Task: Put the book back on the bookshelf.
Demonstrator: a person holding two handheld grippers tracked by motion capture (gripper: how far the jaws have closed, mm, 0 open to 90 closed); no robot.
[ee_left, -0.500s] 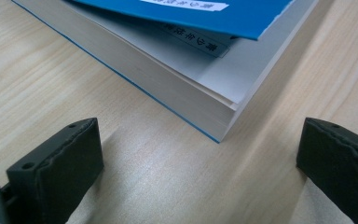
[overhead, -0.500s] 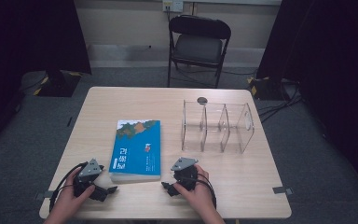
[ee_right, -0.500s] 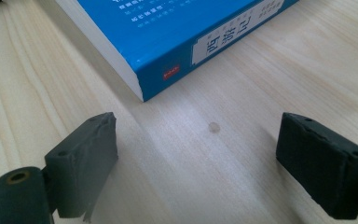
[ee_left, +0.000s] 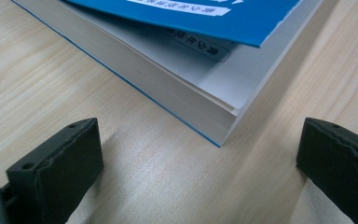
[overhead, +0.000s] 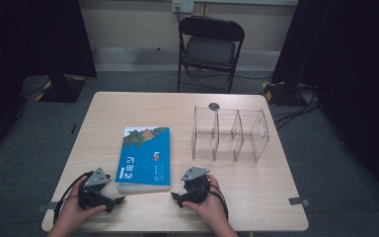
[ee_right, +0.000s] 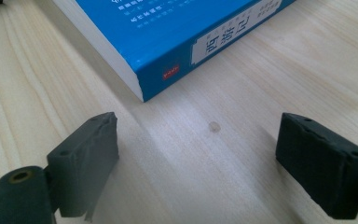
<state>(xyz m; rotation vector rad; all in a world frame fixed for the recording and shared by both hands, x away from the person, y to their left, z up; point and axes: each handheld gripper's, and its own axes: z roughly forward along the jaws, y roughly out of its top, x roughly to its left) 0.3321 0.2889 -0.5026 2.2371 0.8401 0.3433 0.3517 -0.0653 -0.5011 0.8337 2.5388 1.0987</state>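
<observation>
high view: book (overhead: 144, 158) flat on table (overhead: 256, 187), between left gripper (overhead: 112, 201) and right gripper (overhead: 176, 198) | left gripper view: my jaws spread, empty, facing a near corner; I'd approach level | right gripper view: jaws spread, spine corner ahead; I'd clamp squarely.

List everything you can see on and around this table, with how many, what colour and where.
book: one, blue cover, lying flat on the table's near left part
divider rack: one, clear, table's right part
small round thing: one, dark, behind the rack
table: one, light wood, centre
folding chair: one, black, beyond the table
left gripper: one, black, jaws open, left of the book's near edge
right gripper: one, black, jaws open, right of the book's near edge
</observation>
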